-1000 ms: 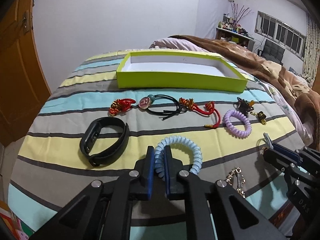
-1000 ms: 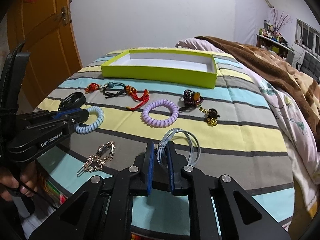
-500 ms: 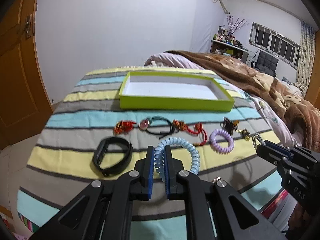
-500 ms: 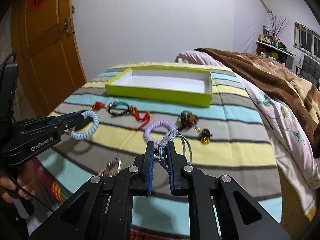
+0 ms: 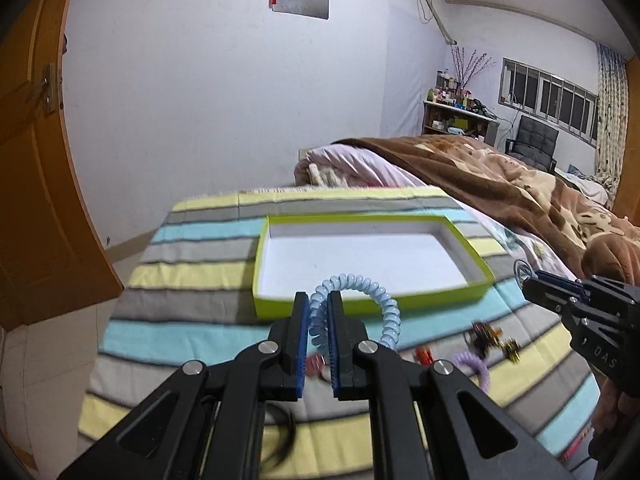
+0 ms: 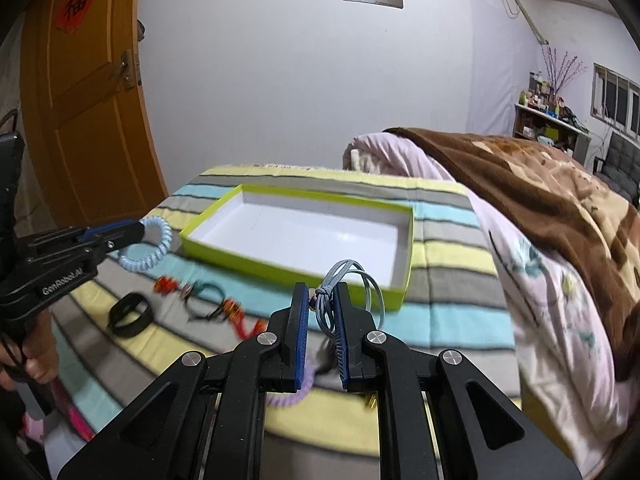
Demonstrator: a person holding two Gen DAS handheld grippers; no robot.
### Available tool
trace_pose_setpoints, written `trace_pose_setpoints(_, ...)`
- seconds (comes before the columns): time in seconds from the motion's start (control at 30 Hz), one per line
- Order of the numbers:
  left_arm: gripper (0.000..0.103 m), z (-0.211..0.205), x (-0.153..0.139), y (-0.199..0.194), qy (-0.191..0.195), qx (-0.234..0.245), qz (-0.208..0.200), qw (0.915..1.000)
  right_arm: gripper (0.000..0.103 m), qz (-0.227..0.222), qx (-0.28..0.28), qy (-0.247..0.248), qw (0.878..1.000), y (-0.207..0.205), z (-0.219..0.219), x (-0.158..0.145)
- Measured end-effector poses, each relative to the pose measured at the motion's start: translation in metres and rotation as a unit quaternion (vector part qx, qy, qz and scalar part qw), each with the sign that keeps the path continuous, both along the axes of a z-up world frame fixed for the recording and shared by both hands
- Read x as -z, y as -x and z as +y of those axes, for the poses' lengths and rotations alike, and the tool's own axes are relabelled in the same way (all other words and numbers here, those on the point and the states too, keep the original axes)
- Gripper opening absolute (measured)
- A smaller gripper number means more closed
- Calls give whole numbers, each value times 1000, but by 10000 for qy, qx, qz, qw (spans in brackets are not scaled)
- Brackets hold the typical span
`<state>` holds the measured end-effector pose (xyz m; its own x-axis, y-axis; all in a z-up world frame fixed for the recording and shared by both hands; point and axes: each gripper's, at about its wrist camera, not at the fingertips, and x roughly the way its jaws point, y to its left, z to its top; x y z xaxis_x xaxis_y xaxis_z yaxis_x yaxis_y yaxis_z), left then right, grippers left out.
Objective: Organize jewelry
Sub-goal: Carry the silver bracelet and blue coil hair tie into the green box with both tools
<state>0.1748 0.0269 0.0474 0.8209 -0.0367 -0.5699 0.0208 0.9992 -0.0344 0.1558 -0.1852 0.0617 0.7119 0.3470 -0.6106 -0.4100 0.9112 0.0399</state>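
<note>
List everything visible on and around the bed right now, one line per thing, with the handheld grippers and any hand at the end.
tray: 1, lime green outside and white inside, nothing in it, on the striped cover
coil bracelet: 1, pale blue, lifted, pinched in the left gripper
cord loop: 1, grey-blue, knotted, pinched in the right gripper
black band: 1, black, lying on the cover
red tassel and cord pieces: a blurred cluster, red, black and teal, on the cover
purple coil: 1, lilac, on the cover
striped cover: 1, yellow, grey and turquoise
brown blanket: 1, on the bed's far side
door: 1, orange wood
left gripper: 1, black, shut
right gripper: 1, black, shut
hand: 1, on the left gripper's handle
</note>
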Motion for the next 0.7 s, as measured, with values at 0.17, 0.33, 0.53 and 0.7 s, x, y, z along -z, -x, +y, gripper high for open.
trace_pose_setpoints(0.17,9,7,-2,-35,-42,-16,-22,10000,13,-13,16,44,10000,-36,4,-1)
trace_pose_setpoints(0.33,9,17,4,-70,38,22,29,10000,13,214,-13,3,9998,-78,10,7)
trace_pose_setpoints(0.53,9,22,18,-109,-5,51,174,9998,13,458,-16,169,9988,-124,20,28)
trace_pose_setpoints(0.7,9,23,39,-138,-62,-5,495,9988,13,806,93,210,9965,-159,23,52)
